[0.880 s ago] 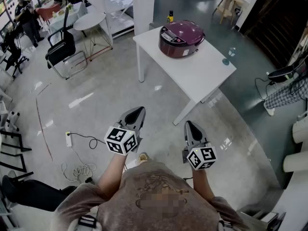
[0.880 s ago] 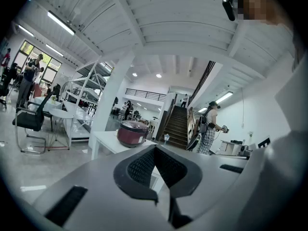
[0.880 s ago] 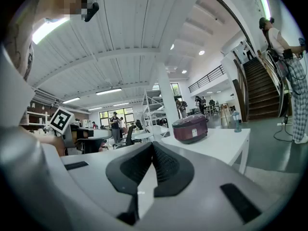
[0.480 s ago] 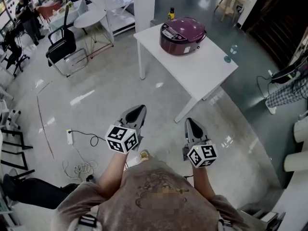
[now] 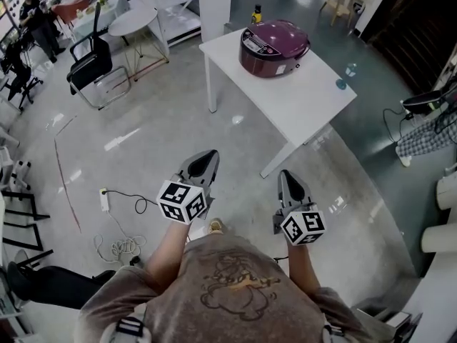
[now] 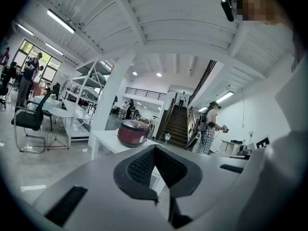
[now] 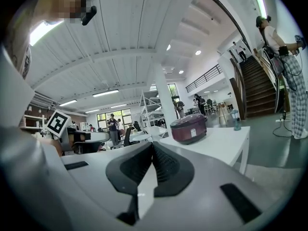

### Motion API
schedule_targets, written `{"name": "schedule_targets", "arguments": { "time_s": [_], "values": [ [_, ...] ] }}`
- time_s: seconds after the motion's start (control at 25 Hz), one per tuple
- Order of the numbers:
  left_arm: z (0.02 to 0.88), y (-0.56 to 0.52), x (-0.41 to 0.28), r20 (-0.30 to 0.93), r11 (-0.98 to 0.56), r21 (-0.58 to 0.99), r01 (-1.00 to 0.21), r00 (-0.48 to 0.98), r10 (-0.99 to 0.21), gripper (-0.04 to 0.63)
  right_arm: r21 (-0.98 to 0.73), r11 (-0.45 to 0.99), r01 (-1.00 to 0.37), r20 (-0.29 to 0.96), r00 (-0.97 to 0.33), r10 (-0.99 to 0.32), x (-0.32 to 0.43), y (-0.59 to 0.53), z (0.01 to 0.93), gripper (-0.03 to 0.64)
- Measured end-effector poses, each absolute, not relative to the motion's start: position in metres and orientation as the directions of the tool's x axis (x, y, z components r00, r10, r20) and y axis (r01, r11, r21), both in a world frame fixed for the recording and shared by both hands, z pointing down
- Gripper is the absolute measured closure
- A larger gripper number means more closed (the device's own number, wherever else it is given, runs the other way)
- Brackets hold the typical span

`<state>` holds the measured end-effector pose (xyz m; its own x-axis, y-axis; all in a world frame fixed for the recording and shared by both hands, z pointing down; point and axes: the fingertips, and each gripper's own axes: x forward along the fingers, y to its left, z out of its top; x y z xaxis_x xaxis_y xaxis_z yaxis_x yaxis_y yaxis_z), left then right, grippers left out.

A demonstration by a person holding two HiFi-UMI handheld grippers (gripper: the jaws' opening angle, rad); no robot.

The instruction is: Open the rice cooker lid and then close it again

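Note:
A purple rice cooker (image 5: 275, 46) with its lid down stands at the far end of a white table (image 5: 303, 102), well ahead of me. Both grippers hang over the bare floor, short of the table. My left gripper (image 5: 205, 157) is shut with nothing in it, and so is my right gripper (image 5: 286, 178). In the left gripper view the cooker (image 6: 133, 132) shows small beyond the closed jaws of the left gripper (image 6: 155, 149). In the right gripper view the cooker (image 7: 189, 127) sits on the table (image 7: 219, 141) past the closed tips of the right gripper (image 7: 153, 145).
A glass (image 5: 350, 68) and a small teal item (image 5: 337, 84) sit on the table's right side. A black chair (image 5: 93, 66) and a round white table (image 5: 137, 23) stand far left. A power strip with cable (image 5: 104, 200) lies on the floor. A person in plaid (image 6: 210, 129) stands by stairs.
The whole view has advanced toward the table, so the cooker and table sit slightly higher and further right. Both grippers stay shut and have risen a little in the picture.

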<state>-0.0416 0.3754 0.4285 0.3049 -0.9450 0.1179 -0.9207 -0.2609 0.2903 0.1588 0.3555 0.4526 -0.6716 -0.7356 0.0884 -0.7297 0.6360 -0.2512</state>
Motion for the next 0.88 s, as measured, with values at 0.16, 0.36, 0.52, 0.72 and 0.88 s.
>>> {"name": "schedule_targets", "arguments": {
  "time_s": [0.16, 0.36, 0.52, 0.72, 0.88],
  "values": [
    [0.429, 0.367, -0.052, 0.119, -0.28, 0.286, -0.916, 0.324, -0.939, 0.575, -0.257, 0.615, -0.746, 0.094, -0.652, -0.752, 0.15, 0.35, 0.456, 0.615],
    [0.43, 0.351, -0.059, 0.115, -0.326, 0.27, -0.906, 0.367, -0.923, 0.575, -0.255, 0.588, -0.768, 0.09, -0.624, -0.776, 0.141, 0.34, 0.459, 0.615],
    [0.433, 0.343, -0.063, 0.114, -0.353, 0.263, -0.898, 0.392, -0.913, 0.575, -0.246, 0.574, -0.781, 0.091, -0.608, -0.788, 0.135, 0.337, 0.462, 0.615],
    [0.435, 0.33, -0.068, 0.119, -0.361, 0.265, -0.894, 0.402, -0.908, 0.575, -0.249, 0.563, -0.788, 0.096, -0.599, -0.795, 0.129, 0.323, 0.463, 0.615],
    [0.438, 0.313, -0.07, 0.117, -0.363, 0.282, -0.888, 0.407, -0.906, 0.575, -0.256, 0.561, -0.787, 0.089, -0.597, -0.797, 0.124, 0.305, 0.465, 0.615]
  ]
}}
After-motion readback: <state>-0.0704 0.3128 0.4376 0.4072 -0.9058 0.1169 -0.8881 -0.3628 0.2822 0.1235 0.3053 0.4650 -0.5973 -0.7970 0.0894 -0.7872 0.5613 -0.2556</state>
